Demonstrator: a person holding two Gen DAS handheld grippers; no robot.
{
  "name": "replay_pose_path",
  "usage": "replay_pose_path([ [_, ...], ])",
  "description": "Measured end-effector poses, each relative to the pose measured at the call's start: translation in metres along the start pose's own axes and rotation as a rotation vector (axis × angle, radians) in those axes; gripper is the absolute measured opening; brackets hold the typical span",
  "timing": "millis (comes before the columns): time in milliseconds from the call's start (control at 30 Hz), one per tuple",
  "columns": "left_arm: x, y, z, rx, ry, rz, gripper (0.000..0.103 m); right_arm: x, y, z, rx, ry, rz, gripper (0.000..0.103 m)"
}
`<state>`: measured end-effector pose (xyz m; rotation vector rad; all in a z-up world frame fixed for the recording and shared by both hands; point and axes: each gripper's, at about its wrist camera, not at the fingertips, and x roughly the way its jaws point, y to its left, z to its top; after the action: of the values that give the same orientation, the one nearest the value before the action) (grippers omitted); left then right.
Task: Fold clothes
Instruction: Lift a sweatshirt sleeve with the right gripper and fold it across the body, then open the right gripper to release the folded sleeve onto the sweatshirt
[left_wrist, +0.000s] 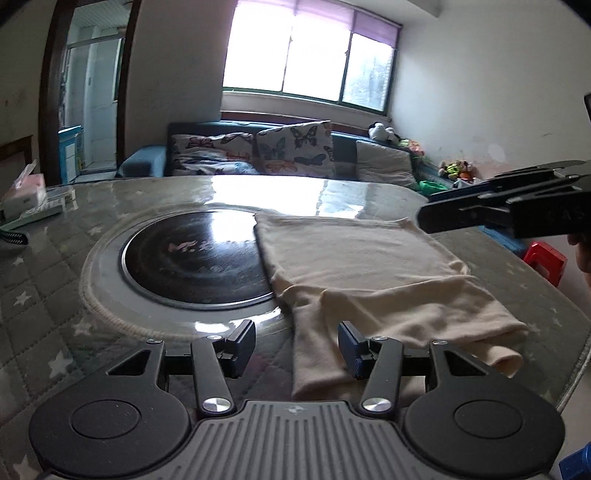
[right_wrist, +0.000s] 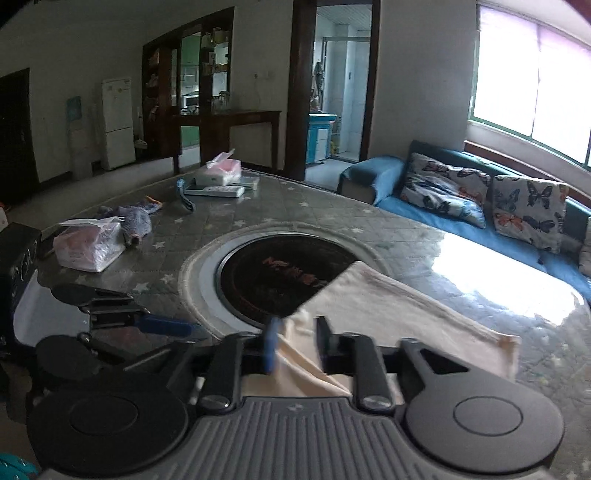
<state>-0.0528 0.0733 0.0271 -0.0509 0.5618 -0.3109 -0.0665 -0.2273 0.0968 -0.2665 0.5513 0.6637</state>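
A cream garment (left_wrist: 369, 273) lies partly folded on the glass-topped table (left_wrist: 44, 280), its left edge over the black round cooktop (left_wrist: 195, 254). A sleeve hangs toward the near right edge. My left gripper (left_wrist: 297, 349) is open just above the garment's near edge, holding nothing. My right gripper (right_wrist: 297, 347) is open with its fingers either side of a raised fold of the cream garment (right_wrist: 399, 314). It also shows in the left wrist view (left_wrist: 498, 214), hovering above the garment's far right. The left gripper shows in the right wrist view (right_wrist: 147, 325) at the left.
Tissue packs (right_wrist: 221, 173), a plastic-wrapped pack (right_wrist: 88, 247) and a grey cloth (right_wrist: 136, 221) lie on the table's far left. A blue sofa with butterfly cushions (left_wrist: 291, 147) stands behind the table. A red stool (left_wrist: 546, 258) stands at the right.
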Motion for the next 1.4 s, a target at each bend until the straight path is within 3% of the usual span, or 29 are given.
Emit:
replay_pose_path([
  [167, 0.012, -0.011, 0.001, 0.036, 0.017, -0.031, 0.051, -0.025, -0.029, -0.023, 0.006, 0.037, -0.104, 0.058],
  [367, 0.026, -0.019, -0.003, 0.057, 0.068, -0.043, 0.040, -0.040, -0.051, -0.068, 0.051, 0.121, -0.213, 0.082],
  [700, 0.031, -0.022, -0.001, 0.097, 0.083, -0.013, 0.009, -0.049, -0.059, -0.120, 0.099, 0.182, -0.301, 0.092],
  [967, 0.021, -0.023, 0.009, 0.128, 0.028, 0.010, 0.001, -0.044, -0.064, -0.130, 0.131, 0.192, -0.328, 0.096],
  [1100, 0.026, -0.015, 0.008, 0.138, 0.055, 0.042, 0.001, -0.046, -0.066, -0.132, 0.141, 0.196, -0.322, 0.096],
  [1233, 0.024, -0.014, 0.017, 0.107, 0.038, 0.000, 0.004, -0.051, -0.065, -0.121, 0.126, 0.161, -0.320, 0.097],
  [1400, 0.039, -0.039, 0.023, 0.151, 0.040, -0.079, 0.008, -0.042, -0.066, -0.104, 0.103, 0.119, -0.330, 0.100],
])
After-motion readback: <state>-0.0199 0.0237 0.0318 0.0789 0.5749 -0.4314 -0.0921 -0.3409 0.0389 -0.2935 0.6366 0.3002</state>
